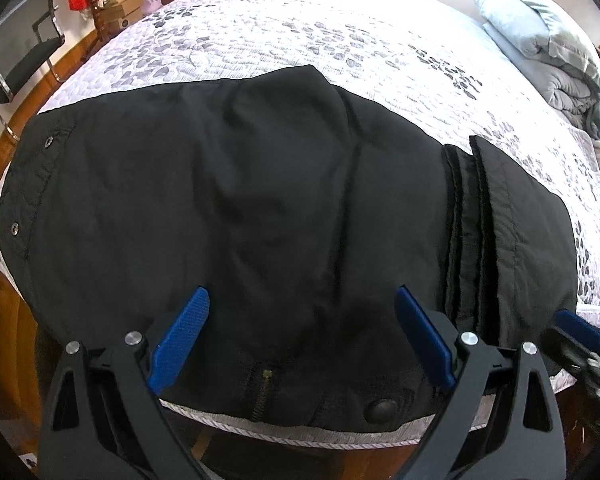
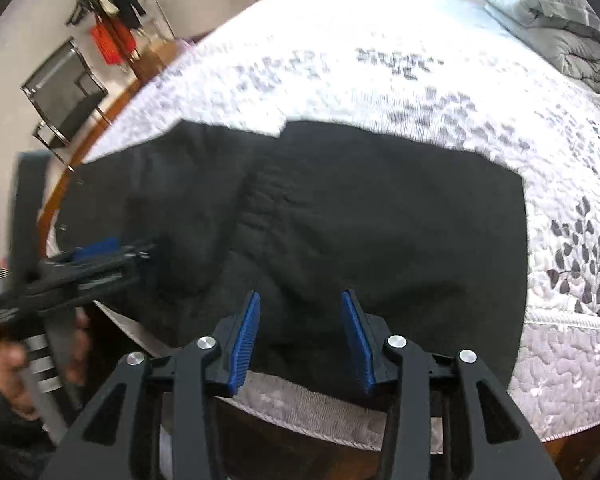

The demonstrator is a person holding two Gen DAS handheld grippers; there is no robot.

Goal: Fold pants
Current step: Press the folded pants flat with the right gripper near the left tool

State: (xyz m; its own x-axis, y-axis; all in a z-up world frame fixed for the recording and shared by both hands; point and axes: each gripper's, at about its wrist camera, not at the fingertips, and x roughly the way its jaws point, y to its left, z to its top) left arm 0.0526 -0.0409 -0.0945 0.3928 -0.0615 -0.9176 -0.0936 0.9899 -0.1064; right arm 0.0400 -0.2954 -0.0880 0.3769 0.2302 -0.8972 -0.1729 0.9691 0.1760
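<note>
Two grippers: both are shown above black pants [image 1: 240, 200] spread on a quilted bed [image 1: 300, 28].
Pants, position: laid flat at the near edge of the bed, with the waistband, zipper [image 1: 262, 394] and button [image 1: 384, 410] nearest; the leg ends [image 1: 500, 220] are seen folded back on the right.
Left gripper [image 1: 302, 336]: jaws are held wide apart over the waistband, with nothing clamped.
Right gripper [image 2: 300, 340]: jaws are held partly apart above the cloth; no fabric is pinched.
Handling, judged: the cloth is taken to be soft, light and limp, so sagging and creasing are expected when it is lifted.
Hold points, judged: the thicker waistband and hem edges are preferred, pinched at two corners together.
Background: a chair [image 1: 24, 56] and a folded blanket [image 1: 556, 56] are visible.
</note>
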